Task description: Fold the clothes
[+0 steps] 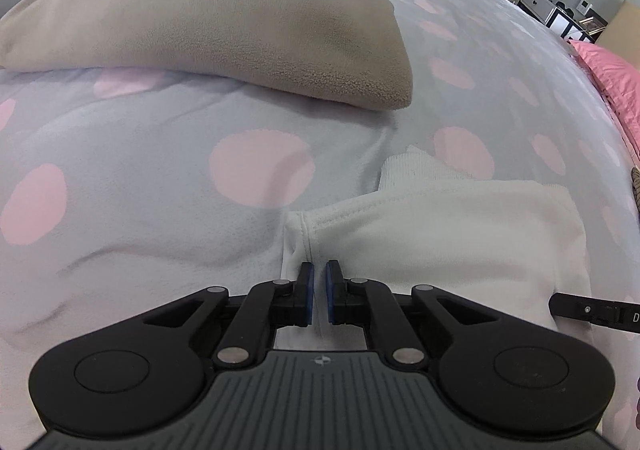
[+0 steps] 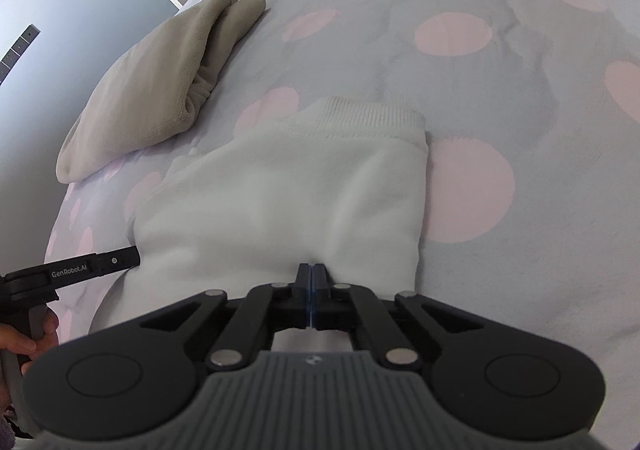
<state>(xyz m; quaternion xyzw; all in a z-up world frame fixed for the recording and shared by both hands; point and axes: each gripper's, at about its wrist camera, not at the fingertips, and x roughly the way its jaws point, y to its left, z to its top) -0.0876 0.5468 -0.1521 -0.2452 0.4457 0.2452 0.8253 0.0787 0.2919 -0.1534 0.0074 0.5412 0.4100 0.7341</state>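
A white sweatshirt (image 2: 288, 190) lies folded on the bed, its ribbed hem at the far end. It also shows in the left wrist view (image 1: 440, 234). My right gripper (image 2: 312, 270) is shut on the sweatshirt's near edge. My left gripper (image 1: 320, 270) sits at the sweatshirt's left near corner with a narrow gap between its blue pads; white cloth lies beneath and between them. The left gripper's finger also shows in the right wrist view (image 2: 116, 260), touching the garment's left edge.
A folded beige fleece garment (image 1: 224, 22) lies farther back on the grey bedspread with pink dots (image 1: 140, 178); it also shows in the right wrist view (image 2: 160, 90). A pink pillow (image 1: 612, 74) is at the right edge. A door and shelves stand beyond the bed.
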